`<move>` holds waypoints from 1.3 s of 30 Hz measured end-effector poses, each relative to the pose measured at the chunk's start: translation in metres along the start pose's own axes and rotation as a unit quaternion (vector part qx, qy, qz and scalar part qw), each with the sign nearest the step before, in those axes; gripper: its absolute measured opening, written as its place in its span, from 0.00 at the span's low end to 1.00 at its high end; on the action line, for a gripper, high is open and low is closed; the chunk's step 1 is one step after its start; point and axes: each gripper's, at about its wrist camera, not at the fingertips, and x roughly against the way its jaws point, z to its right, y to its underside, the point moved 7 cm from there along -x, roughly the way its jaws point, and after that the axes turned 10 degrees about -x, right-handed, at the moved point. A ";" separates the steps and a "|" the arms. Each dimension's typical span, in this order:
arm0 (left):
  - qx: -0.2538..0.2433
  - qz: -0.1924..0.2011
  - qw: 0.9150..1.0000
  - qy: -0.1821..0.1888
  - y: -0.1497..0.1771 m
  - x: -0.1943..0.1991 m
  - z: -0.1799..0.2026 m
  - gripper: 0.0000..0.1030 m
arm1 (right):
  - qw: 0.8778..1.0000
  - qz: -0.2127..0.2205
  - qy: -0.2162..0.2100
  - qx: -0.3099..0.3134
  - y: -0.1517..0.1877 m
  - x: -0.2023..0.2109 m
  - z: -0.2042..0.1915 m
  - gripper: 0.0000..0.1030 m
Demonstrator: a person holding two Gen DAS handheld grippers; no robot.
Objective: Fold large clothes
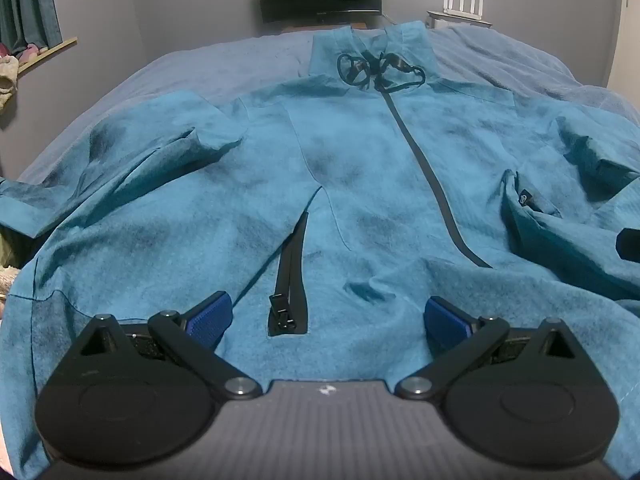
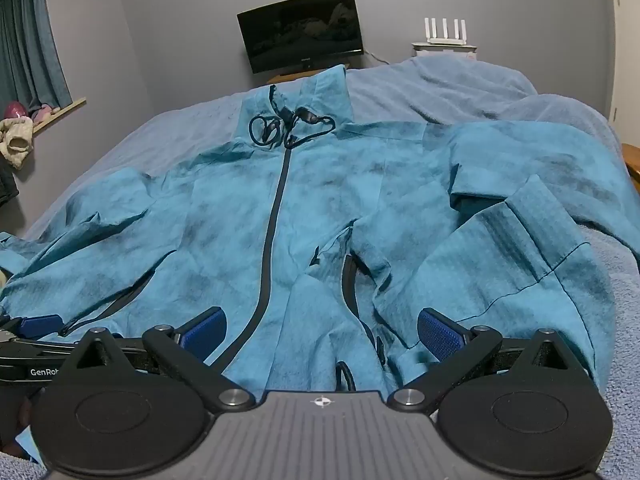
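Lying flat on bed point(image 1: 240, 56): teal jacket point(image 1: 360, 168), zipped | left gripper point(image 1: 326, 316) jaws spread, empty | right gripper point(image 2: 322, 326) jaws spread, empty

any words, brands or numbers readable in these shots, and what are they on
"GenRob", cut off by the right gripper body: printed on the left gripper, seen in the right wrist view.
Small logo on the monitor bezel: too small to read.
Small round tag on the jacket: unreadable.
Crosshair mark on each gripper body: no text.

2 low views, both facing jacket point(image 1: 360, 168)
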 end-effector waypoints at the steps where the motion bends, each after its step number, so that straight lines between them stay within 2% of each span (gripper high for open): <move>1: 0.000 0.000 1.000 0.000 0.000 0.000 0.000 1.00 | 1.000 0.000 0.000 0.000 0.000 0.000 0.000 1.00; 39: 0.000 0.000 1.000 0.000 0.000 0.000 0.000 1.00 | 1.000 -0.004 0.000 -0.001 0.000 -0.003 0.000 1.00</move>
